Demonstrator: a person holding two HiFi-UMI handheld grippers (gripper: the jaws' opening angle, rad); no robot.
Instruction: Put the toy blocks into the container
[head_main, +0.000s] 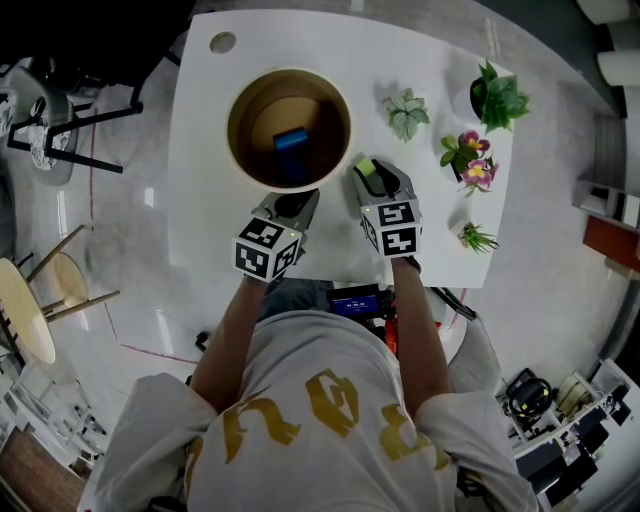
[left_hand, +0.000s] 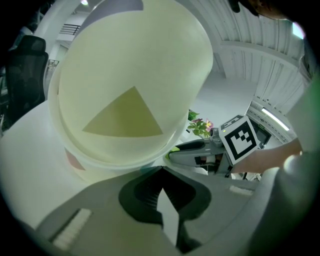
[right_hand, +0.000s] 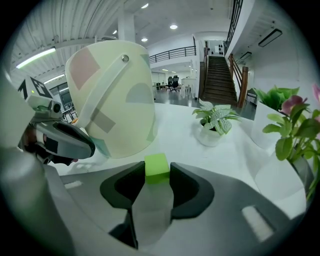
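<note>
Head view, right gripper (head_main: 368, 172) clamps level green block (head_main: 365, 166), left gripper (head_main: 300, 198) fingers together

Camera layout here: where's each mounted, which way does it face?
Head view: on the head, steeply down at the white table and container; forearms, shirt, left hand-held gripper, right hand-held gripper show.
Left gripper view: along the shut left hand-held gripper, at the container's outer wall; right forearm shows.
Right gripper view: along the right hand-held gripper clamping the green block, toward plants.
Shared: both gripper views catch the container and the other gripper.
</note>
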